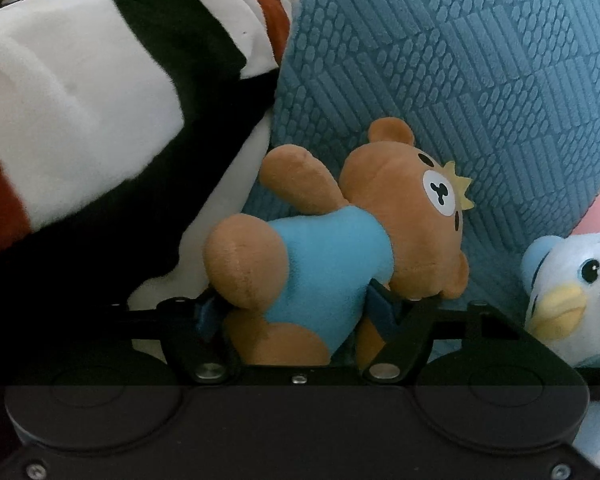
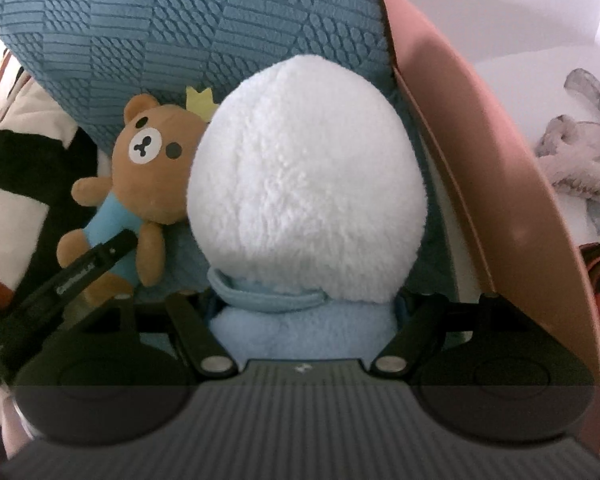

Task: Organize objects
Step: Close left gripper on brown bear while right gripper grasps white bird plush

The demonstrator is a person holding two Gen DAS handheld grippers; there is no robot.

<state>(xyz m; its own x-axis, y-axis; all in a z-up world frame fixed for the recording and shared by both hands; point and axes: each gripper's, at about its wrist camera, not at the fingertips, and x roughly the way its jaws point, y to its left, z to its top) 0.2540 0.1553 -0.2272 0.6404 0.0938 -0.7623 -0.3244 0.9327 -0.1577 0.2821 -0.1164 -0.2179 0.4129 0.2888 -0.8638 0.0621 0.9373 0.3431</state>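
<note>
Gripping fuzzy brown bear (image 1: 320, 264), left fingers (image 1: 208, 312); right fingers (image 2: 408, 304) clamp fluffy white penguin (image 2: 304, 208).

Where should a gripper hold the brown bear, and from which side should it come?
Best at the blue-shirted torso of the brown bear, coming from its feet end: it lies on its side against the blue cushion, so the waist is the exposed, narrow part.

A blue cushion (image 1: 460, 80) with a raised woven pattern stood upright at the back, filling much of both views. To its left lay a thick folded blanket (image 1: 100, 120) in white, black and rust-red blocks, its edge pressed against the cushion's side. The blanket reappeared at the left border of the right wrist view, partly in shadow, its far end cut off.
</note>
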